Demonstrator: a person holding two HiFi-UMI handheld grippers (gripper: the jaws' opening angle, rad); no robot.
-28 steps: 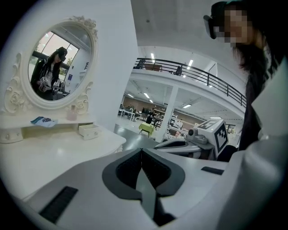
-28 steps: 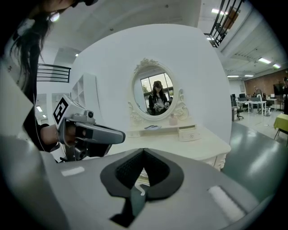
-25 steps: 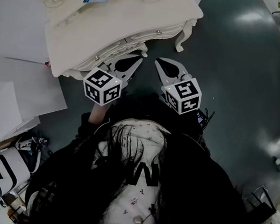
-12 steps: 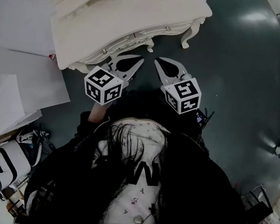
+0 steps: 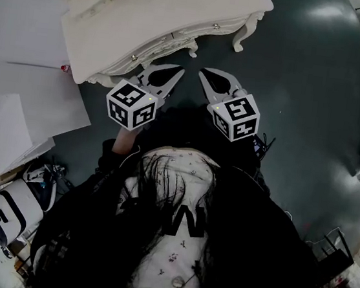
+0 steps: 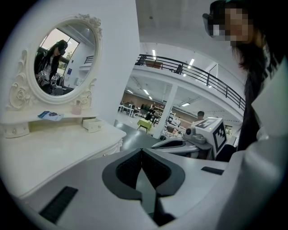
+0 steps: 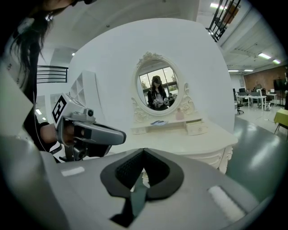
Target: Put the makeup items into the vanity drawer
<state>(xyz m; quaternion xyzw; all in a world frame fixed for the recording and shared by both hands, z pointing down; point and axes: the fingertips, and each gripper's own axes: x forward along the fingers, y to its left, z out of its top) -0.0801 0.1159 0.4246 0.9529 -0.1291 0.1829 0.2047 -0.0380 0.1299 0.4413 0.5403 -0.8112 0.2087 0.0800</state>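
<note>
The white vanity [image 5: 163, 14] stands ahead of me, its front drawer shut, with a small knob [image 5: 215, 26] showing. On its back shelf lie a blue packet [image 6: 50, 115] and a pink bottle [image 6: 77, 108], below the oval mirror [image 7: 157, 91]. A small drawer box [image 7: 197, 128] sits at the shelf's right end. My left gripper [image 5: 177, 70] and right gripper [image 5: 203, 72] hover side by side just short of the vanity's front edge. Both are shut with nothing between the jaws.
White boards [image 5: 23, 98] lie on the dark floor [image 5: 304, 90] to the left, with white devices [image 5: 2, 216] at the lower left. The vanity's curved leg [image 5: 241, 40] stands at its right corner. Open hall floor stretches to the right.
Both grippers have stayed shut and side by side. They sit slightly higher in the head view, and the vanity has shifted a little in it.
</note>
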